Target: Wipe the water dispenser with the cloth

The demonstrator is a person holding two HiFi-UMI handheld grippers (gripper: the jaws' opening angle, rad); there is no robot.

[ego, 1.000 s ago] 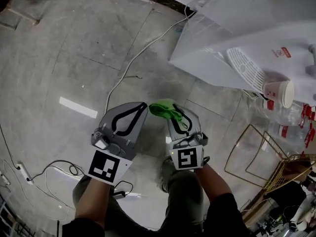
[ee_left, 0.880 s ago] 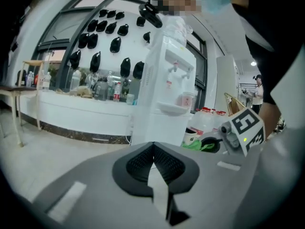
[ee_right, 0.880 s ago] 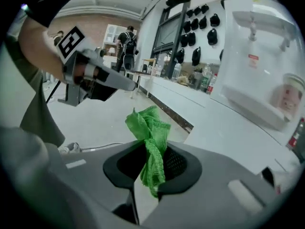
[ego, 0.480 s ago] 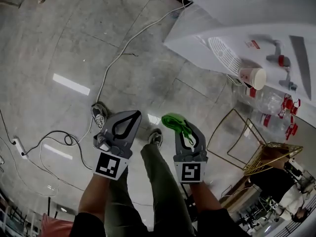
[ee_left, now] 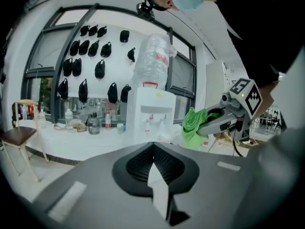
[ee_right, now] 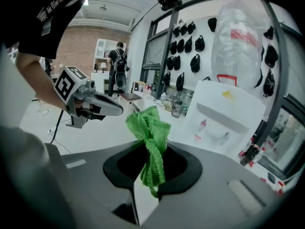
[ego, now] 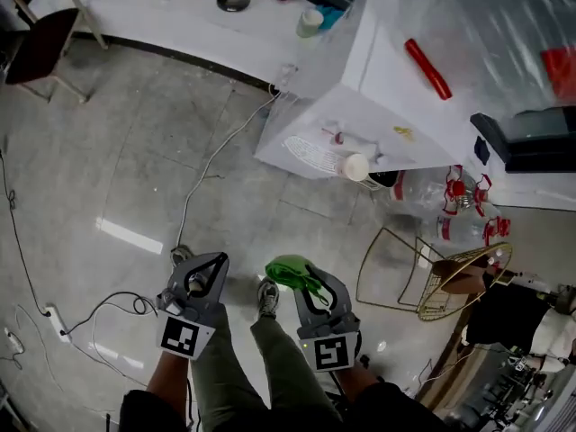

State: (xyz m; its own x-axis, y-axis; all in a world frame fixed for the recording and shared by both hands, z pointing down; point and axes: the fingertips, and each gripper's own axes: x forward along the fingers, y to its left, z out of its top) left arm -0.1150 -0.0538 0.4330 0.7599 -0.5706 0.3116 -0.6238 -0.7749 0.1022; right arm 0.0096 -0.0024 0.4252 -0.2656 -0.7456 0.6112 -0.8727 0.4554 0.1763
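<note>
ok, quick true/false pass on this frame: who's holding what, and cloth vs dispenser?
1. The green cloth is clamped in the right claw. True.
2. The left claw holds a paper cup. False: it is shut with nothing in it; the paper cup sits at the dispenser's taps.
3. The cloth is pressed against the water dispenser. False: they are apart, with bare floor between the claws and the dispenser.
4. Both claws point toward the dispenser. True.
</note>
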